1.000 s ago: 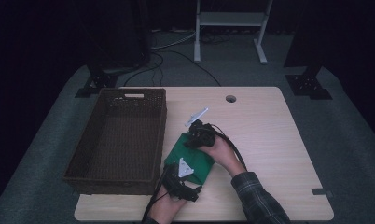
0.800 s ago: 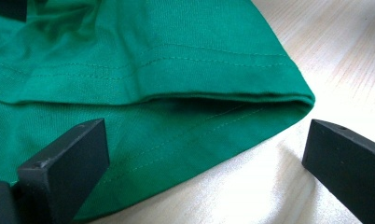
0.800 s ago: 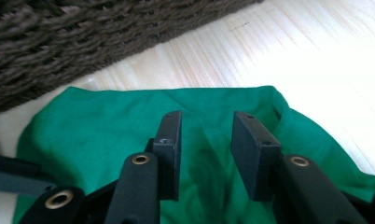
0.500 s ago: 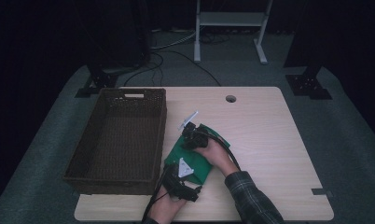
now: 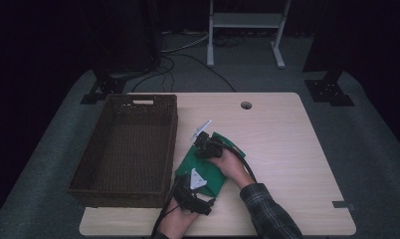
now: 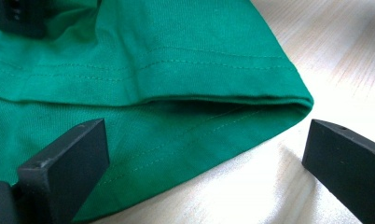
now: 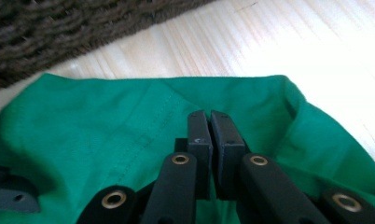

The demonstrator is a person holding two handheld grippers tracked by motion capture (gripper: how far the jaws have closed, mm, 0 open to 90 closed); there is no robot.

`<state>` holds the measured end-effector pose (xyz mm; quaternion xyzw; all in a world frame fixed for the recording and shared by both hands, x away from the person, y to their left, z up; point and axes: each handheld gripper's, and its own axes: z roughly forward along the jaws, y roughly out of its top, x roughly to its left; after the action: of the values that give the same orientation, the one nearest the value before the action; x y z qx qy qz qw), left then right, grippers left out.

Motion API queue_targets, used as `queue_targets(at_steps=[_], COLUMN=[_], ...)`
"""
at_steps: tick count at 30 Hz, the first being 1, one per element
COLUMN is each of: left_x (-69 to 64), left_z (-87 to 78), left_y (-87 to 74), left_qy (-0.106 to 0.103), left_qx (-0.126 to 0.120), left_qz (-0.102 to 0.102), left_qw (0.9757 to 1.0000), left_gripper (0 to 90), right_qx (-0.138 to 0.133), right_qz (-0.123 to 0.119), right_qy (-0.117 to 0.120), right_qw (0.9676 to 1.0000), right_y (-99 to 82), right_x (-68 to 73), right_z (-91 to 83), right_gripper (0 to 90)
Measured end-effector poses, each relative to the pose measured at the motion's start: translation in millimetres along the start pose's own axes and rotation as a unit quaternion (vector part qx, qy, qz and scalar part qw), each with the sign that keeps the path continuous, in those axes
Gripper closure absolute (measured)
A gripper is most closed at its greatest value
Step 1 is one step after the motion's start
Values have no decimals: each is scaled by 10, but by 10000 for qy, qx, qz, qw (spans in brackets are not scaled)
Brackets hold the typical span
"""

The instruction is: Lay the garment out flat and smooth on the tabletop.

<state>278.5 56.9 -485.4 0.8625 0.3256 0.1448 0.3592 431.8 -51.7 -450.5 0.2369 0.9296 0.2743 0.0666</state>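
Observation:
A folded green cloth (image 5: 214, 180) lies on the table just right of the basket. My right gripper (image 5: 203, 143) points down on its far end. Its jaws have just been closing and now stand together (image 7: 209, 116), tips dug into the green cloth (image 7: 106, 130) with a thin pinch of it between them. My left gripper (image 5: 197, 185) rests at the near end of the cloth. Its jaws (image 6: 199, 154) stand wide open. One fingertip (image 6: 69, 154) lies on the cloth (image 6: 143, 60) and the other (image 6: 344, 154) on bare wood past the folded hem.
A dark wicker basket (image 5: 170, 142) stands at the left of the wooden table (image 5: 297, 149), its wall (image 7: 59, 28) close behind the cloth. A cable hole (image 5: 246, 105) sits near the far edge. Black cables trail from both grippers toward the person.
The right hand has shifted slightly left and toward the person over the cloth's far end. The left gripper has stayed put.

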Motion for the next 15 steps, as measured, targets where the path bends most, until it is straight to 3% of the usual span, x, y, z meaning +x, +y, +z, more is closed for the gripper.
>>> queue_targets(at_steps=[15], left_x=[1], left_z=[-1], left_y=[0], left_qy=[4], left_qx=[4], left_qz=[11], left_qw=[10000], left_gripper=[0], right_qx=[-564], right_qz=[344], right_qy=[237], right_qw=[9975], right_y=[-130], right_x=[-94], right_z=[-386], right_gripper=[884])
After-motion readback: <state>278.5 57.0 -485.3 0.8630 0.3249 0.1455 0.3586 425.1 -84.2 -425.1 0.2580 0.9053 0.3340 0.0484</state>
